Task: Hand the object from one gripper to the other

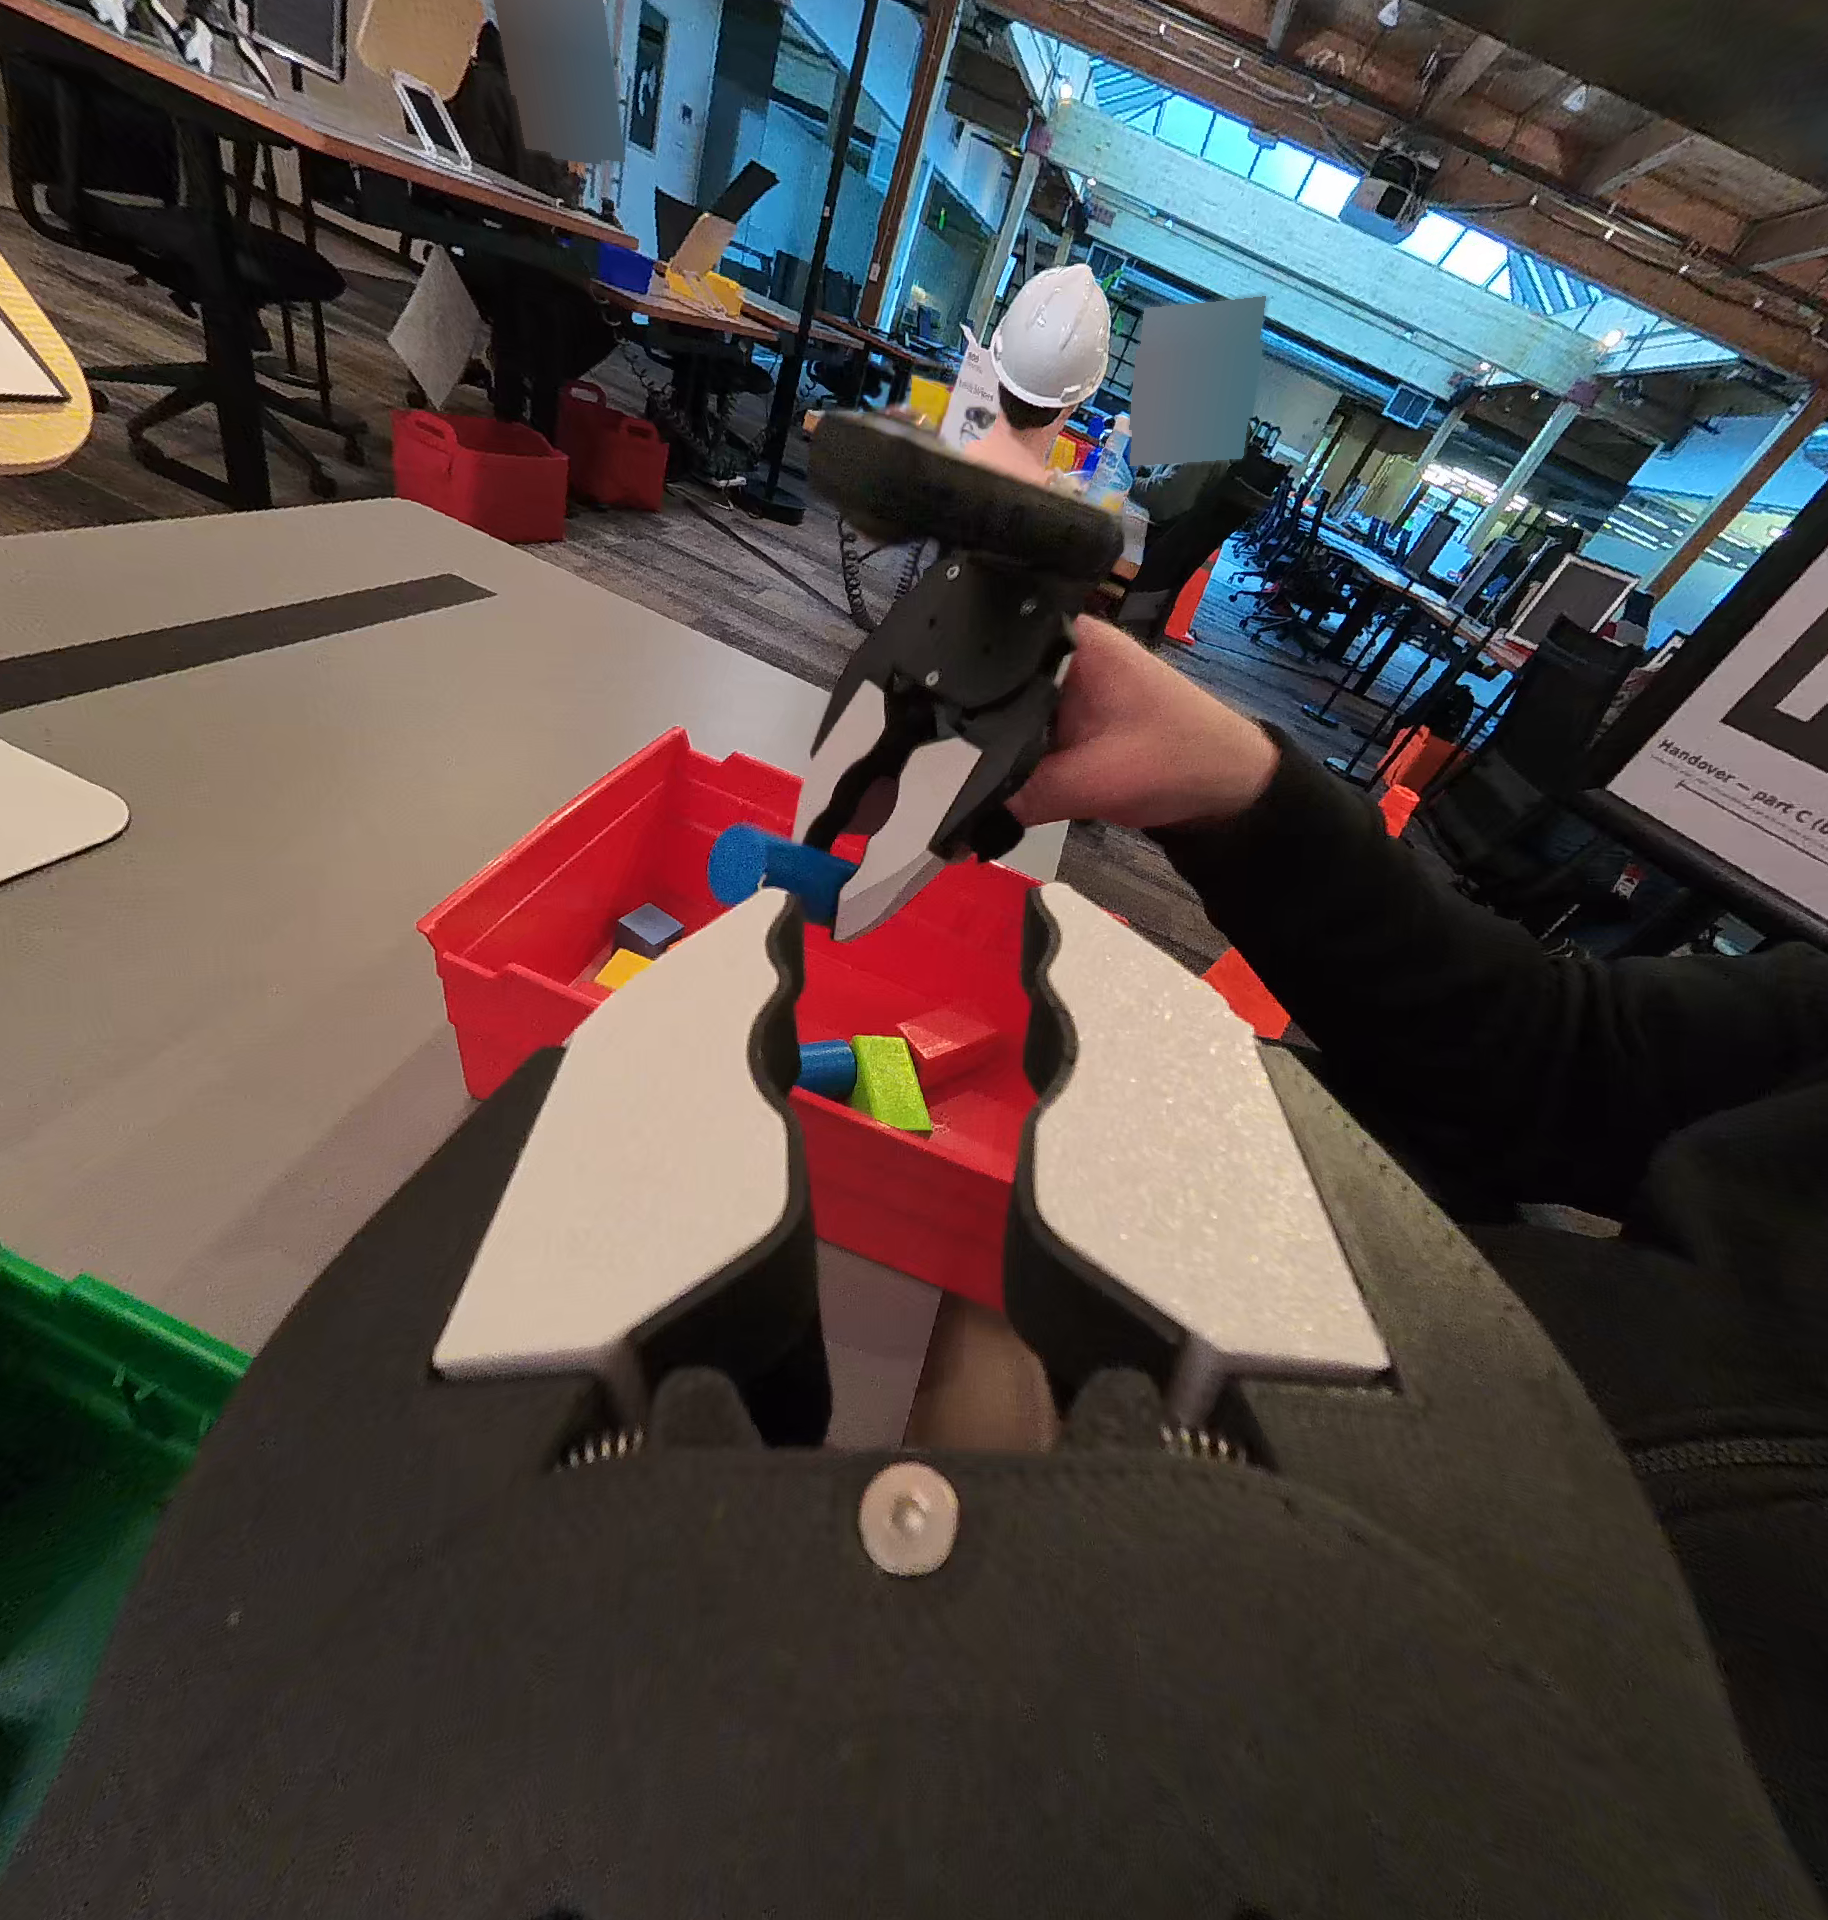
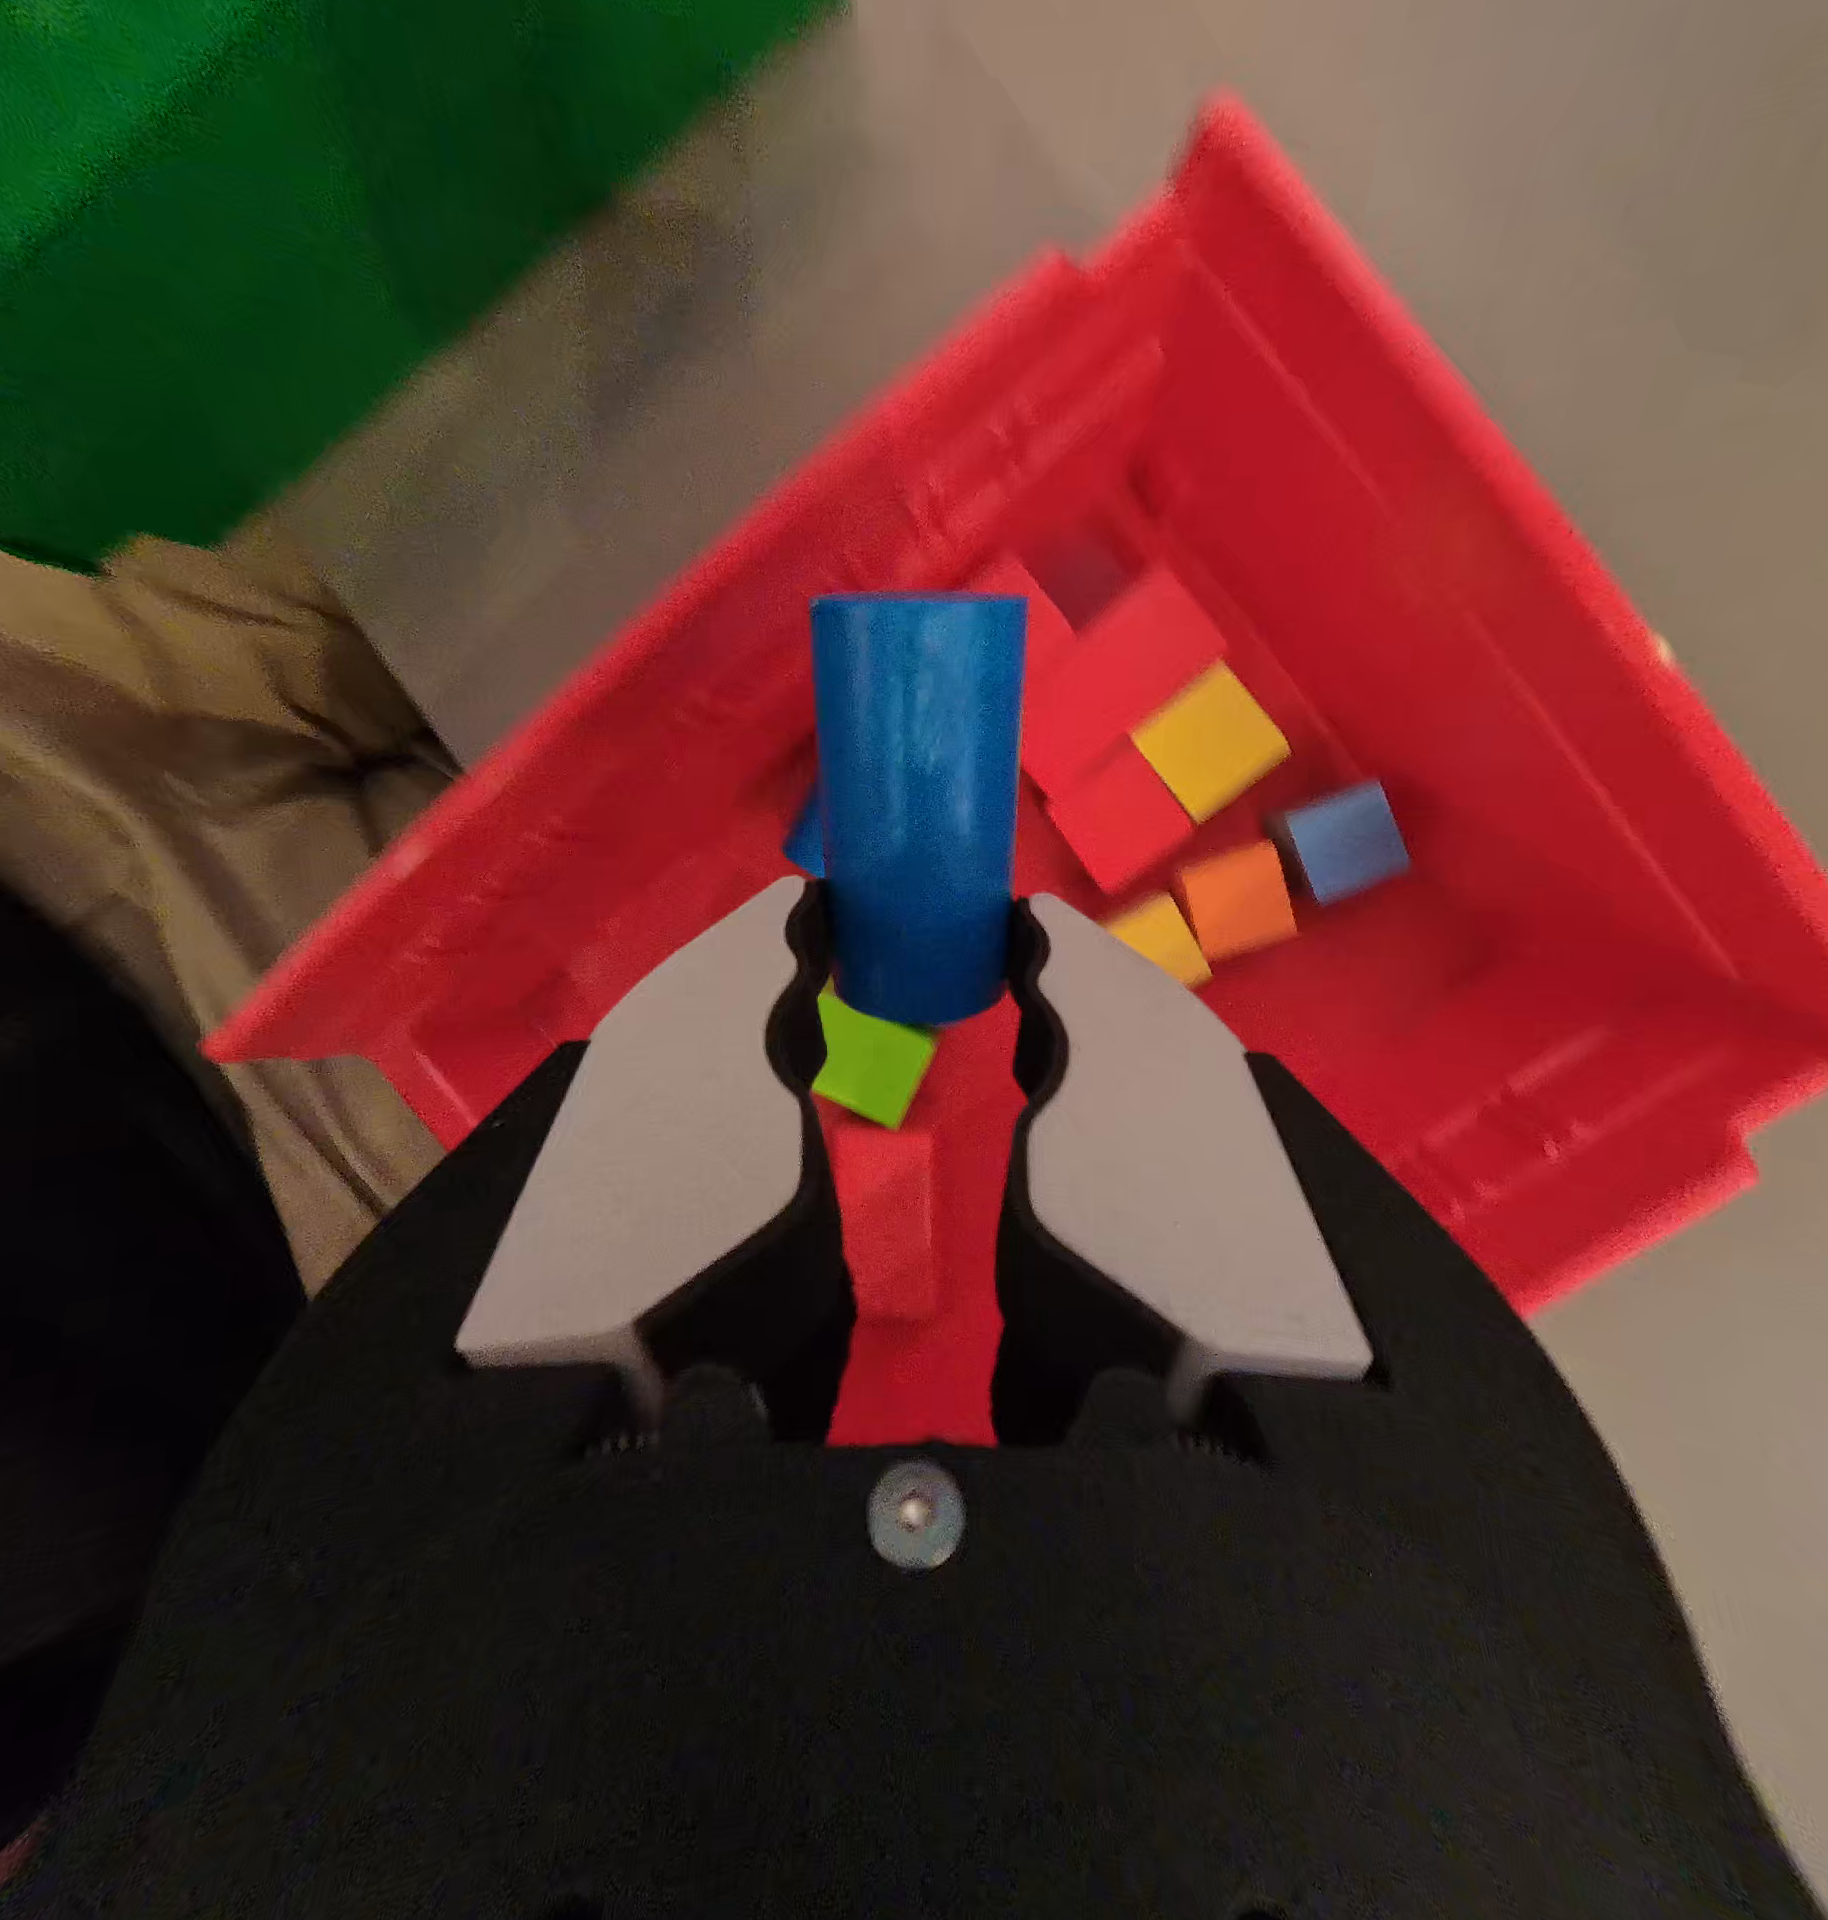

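Observation:
My right gripper (image 2: 915, 920) is shut on a blue cylinder block (image 2: 915, 800) and holds it above the red bin (image 2: 1512, 582). In the left wrist view the right gripper (image 1: 853, 894) points down over the red bin (image 1: 536, 914), with the blue cylinder (image 1: 775, 868) sticking out to its left. My left gripper (image 1: 910, 914) is open and empty, its fingers (image 1: 661, 1122) just in front of the bin, a short way below and beside the cylinder.
The red bin holds several blocks: a green one (image 1: 889, 1081), a blue cylinder (image 1: 827, 1065), a yellow one (image 2: 1211, 738), an orange one (image 2: 1237, 899), a slate-blue cube (image 2: 1341, 842), red ones. A green bin (image 1: 58, 1434) stands at the left on the grey table (image 1: 266, 831). Office desks lie beyond. The grippers' ends are close to 20 cm from one another.

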`<control>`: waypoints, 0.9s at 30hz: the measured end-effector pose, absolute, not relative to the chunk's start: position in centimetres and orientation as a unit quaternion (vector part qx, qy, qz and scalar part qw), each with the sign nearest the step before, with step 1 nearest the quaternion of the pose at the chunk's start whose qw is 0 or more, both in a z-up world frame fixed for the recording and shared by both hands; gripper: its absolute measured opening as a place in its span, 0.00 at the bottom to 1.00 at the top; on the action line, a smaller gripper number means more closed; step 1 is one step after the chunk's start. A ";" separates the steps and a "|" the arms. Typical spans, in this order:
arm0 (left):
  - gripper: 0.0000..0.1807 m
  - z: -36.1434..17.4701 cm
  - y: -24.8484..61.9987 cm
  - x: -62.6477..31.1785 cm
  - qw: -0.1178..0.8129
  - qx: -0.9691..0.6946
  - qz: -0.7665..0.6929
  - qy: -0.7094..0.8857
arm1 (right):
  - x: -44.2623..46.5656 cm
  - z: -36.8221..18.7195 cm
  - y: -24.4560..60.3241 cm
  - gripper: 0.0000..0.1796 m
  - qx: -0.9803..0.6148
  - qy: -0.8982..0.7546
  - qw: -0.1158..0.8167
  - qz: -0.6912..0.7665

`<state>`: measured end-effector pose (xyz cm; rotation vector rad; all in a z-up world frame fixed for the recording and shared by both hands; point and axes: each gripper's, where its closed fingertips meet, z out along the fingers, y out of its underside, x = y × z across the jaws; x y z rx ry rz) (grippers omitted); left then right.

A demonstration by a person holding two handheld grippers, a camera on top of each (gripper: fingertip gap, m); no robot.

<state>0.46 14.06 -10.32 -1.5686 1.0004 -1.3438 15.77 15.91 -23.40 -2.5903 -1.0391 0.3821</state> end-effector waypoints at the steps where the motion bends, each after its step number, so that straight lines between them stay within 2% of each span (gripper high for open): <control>1: 0.22 -10.3 14.1 0.5 0.410 -0.624 -0.534 0.397 | 16.7 -24.2 15.7 0.18 -0.916 -0.356 0.139 0.123; 3: 0.22 -10.6 14.1 0.5 0.405 -0.628 -0.531 0.399 | 18.0 -25.7 15.2 0.18 -0.927 -0.344 0.099 0.107; 5: 0.22 -10.7 14.1 0.5 0.402 -0.629 -0.529 0.403 | 19.1 -26.9 14.8 0.05 -0.935 -0.337 0.066 0.087; 10: 0.21 -10.9 14.1 0.3 0.402 -0.631 -0.519 0.413 | 20.5 -28.7 14.3 0.05 -0.943 -0.326 0.022 0.064; 17: 0.21 -12.1 15.8 -0.8 0.410 -0.661 -0.473 0.414 | 20.9 -27.9 14.2 0.05 -0.943 -0.326 0.028 0.062; 24: 0.22 -12.8 18.9 -3.9 0.423 -0.696 -0.441 0.378 | 24.0 -29.9 9.1 0.06 -0.939 -0.315 -0.132 0.043; 27: 0.22 -12.9 19.4 -4.5 0.425 -0.700 -0.437 0.374 | 24.2 -30.8 8.0 0.06 -0.933 -0.315 -0.173 0.031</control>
